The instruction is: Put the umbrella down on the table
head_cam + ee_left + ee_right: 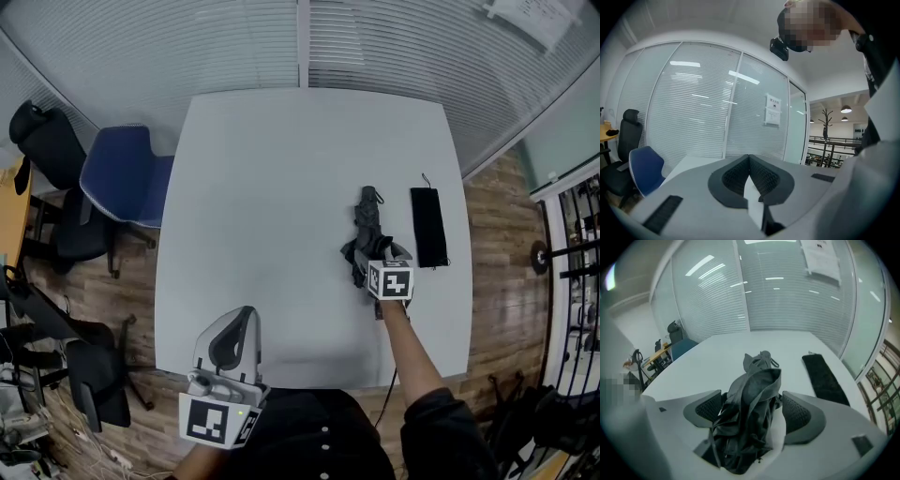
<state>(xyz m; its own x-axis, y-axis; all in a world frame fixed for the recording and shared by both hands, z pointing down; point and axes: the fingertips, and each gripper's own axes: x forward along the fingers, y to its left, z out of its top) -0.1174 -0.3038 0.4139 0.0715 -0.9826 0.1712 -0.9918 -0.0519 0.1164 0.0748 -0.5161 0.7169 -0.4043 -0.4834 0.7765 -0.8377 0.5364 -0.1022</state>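
Black umbrella (750, 418) between spread right gripper (751, 401) fingers (799, 416), gap hidden in head view

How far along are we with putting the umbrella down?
Done: the umbrella lies on the table, beside a black sleeve. In hand: the right gripper has its fingers apart around it, not clamping. Left to do: draw that gripper clear. The left gripper is shut and empty.

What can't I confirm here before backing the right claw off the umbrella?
- Umbrella, near end: head view, right claw covers it; right gripper view, loose folds bury it.
- Fabric touching the claw's pads or not: right gripper view, folds hide the gap.
- Print on wall paper: too small, every view.
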